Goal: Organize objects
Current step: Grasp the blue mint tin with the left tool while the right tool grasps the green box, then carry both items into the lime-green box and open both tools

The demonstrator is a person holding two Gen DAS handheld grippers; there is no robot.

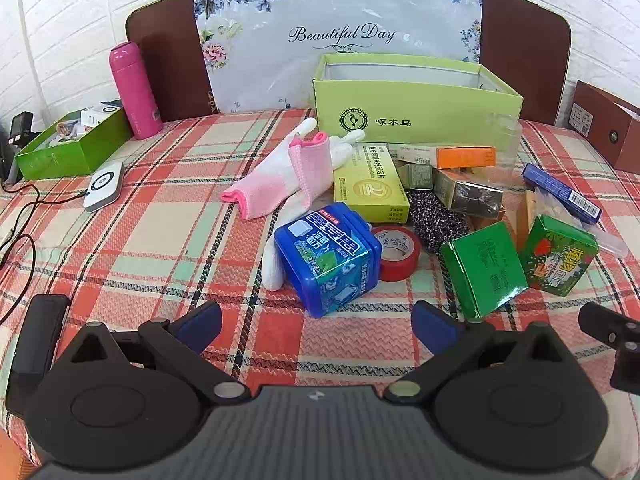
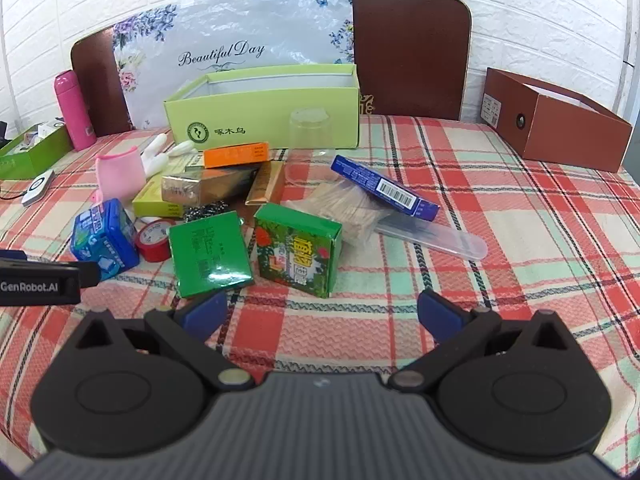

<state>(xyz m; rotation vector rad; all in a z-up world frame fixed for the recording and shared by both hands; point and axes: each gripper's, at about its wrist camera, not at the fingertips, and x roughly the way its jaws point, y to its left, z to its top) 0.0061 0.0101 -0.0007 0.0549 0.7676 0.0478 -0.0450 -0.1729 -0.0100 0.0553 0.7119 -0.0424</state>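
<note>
A pile of small items lies on the plaid cloth before a light green open box (image 1: 412, 108) (image 2: 264, 120). It holds a blue plastic tub (image 1: 328, 258) (image 2: 103, 236), red tape roll (image 1: 396, 252) (image 2: 154, 240), plain green box (image 1: 486, 274) (image 2: 210, 254), printed green box (image 1: 558, 254) (image 2: 298, 254), yellow box (image 1: 370, 184), long blue box (image 1: 562, 192) (image 2: 384, 186) and pink-white gloves (image 1: 288, 168) (image 2: 120, 174). My left gripper (image 1: 316, 326) is open and empty, just short of the blue tub. My right gripper (image 2: 320, 316) is open and empty, just short of the two green boxes.
A pink bottle (image 1: 136, 90) (image 2: 74, 110) and a green tray of oddments (image 1: 72, 140) stand at the back left. A white device with cable (image 1: 104, 186) lies nearby. A brown open box (image 2: 556, 120) sits at the back right. A clear cup (image 2: 310, 128) stands by the light green box.
</note>
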